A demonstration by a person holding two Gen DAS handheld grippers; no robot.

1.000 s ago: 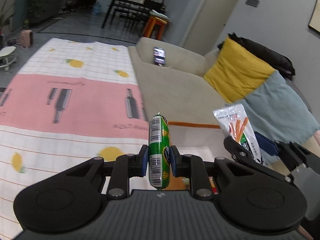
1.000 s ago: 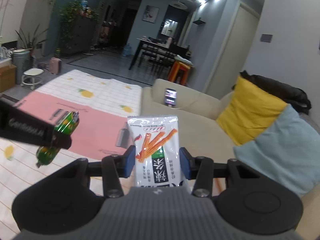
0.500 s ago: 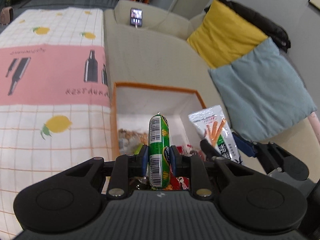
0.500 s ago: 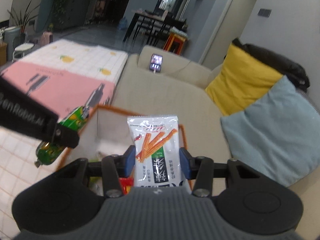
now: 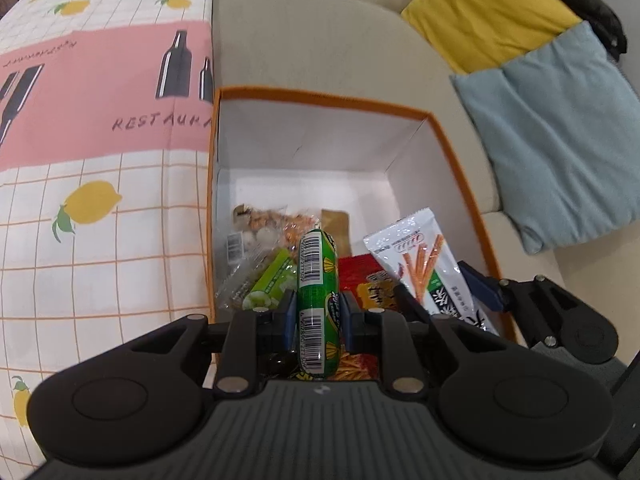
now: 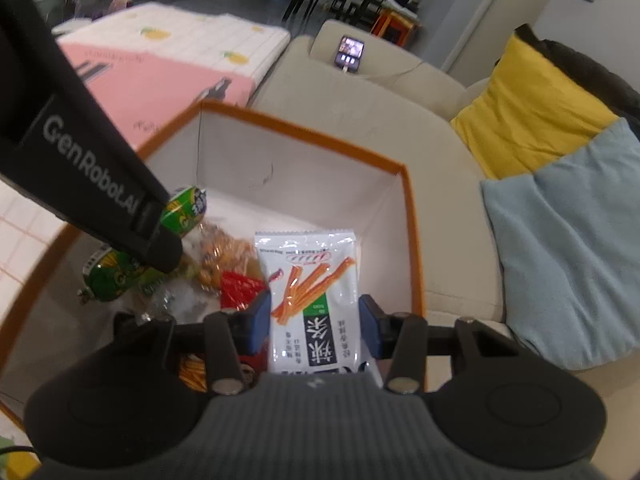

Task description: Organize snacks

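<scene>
Box holding snacks, 1 sausage, 1 packet, 2 grippers clamped

The left wrist view is taken from just behind the left gripper, tilted down into the orange-rimmed box at close range. The right wrist view is taken from behind the right gripper, beside it, angled slightly leftward and less steeply. The box, the sofa and the cushions are shared by both views.
</scene>
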